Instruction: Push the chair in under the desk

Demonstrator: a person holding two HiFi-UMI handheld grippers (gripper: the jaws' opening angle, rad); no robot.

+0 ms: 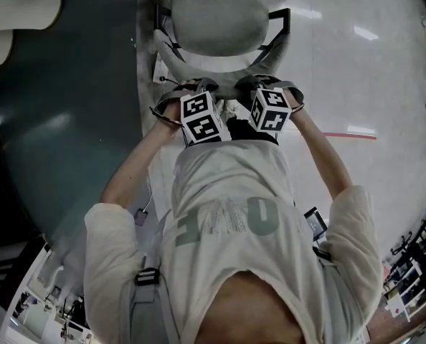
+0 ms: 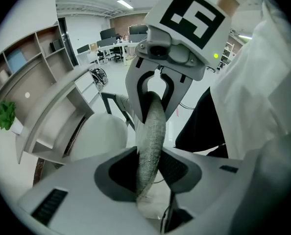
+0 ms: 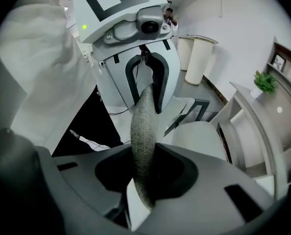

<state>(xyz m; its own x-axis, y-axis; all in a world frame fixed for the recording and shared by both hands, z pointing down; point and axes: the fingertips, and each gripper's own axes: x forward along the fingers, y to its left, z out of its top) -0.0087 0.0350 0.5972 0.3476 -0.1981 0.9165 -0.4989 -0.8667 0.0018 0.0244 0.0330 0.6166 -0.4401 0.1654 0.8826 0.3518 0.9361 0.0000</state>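
My left tongs (image 2: pixel 148 175) and right tongs (image 3: pixel 145 175) both pinched the top of the grey cloth chair back (image 2: pixel 153 126). The grey office chair (image 1: pixel 220 20) sat top middle, beside the dark curved desk (image 1: pixel 69 106) at left. I needed to push both evenly.

Chair backrest (image 2: pixel 152 131) coarse grey woven cloth, matt, left gripper (image 2: pixel 148 175) shell smooth matt grey plastic, floor (image 1: pixel 356 63) pale, glossy, light reflections, shirt (image 1: pixel 227 185) soft pale cloth

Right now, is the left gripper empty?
No: the left gripper has its jaws clamped on the grey fabric top edge of the chair backrest, which runs up between them.
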